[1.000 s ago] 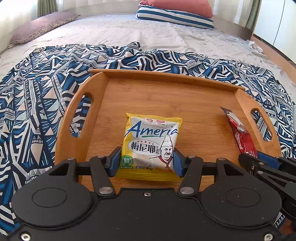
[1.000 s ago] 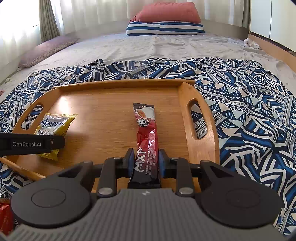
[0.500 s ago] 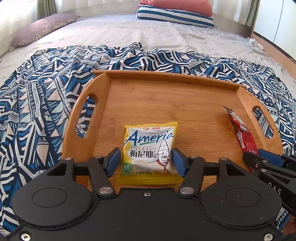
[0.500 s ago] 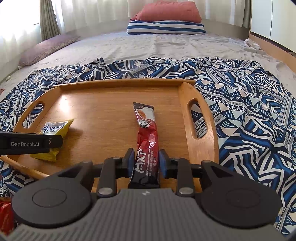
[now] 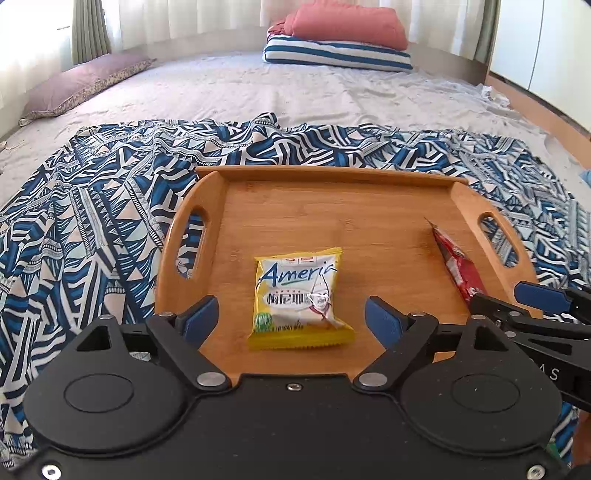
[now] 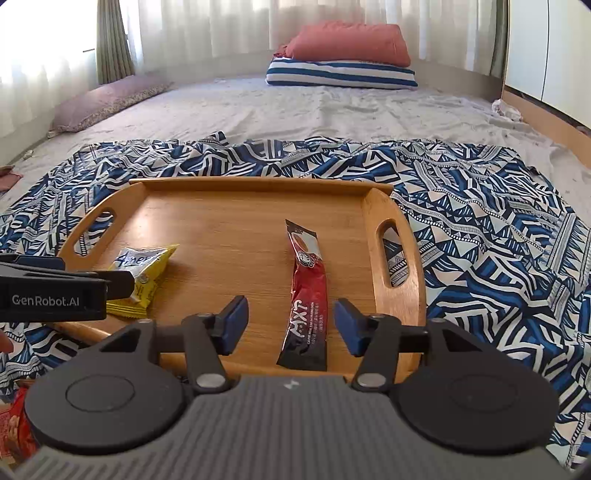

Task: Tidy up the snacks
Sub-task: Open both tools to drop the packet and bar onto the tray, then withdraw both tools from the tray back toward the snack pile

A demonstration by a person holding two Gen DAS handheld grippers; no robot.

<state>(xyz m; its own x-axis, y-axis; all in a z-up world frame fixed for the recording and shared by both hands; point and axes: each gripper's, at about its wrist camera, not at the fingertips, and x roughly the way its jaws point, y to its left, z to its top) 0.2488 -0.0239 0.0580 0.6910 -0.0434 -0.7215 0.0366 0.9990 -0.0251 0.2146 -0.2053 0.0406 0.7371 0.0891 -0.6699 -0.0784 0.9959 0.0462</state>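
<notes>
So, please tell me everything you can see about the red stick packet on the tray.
The red stick packet is long and narrow, of glossy foil, with a pale printed top end and a dark bottom end. It lies flat on the wooden tray, near its right handle, between the open fingers of the right gripper, which do not touch it.

A big bed is filling the room, and a gray sheet is covering it. A blue and white patterned cloth is lying spread over the near part. A red pillow is sitting on a striped pillow at the far end. A purple pillow is lying on the left. Sun is shining through white curtains. White cupboard doors are standing on the right.
</notes>
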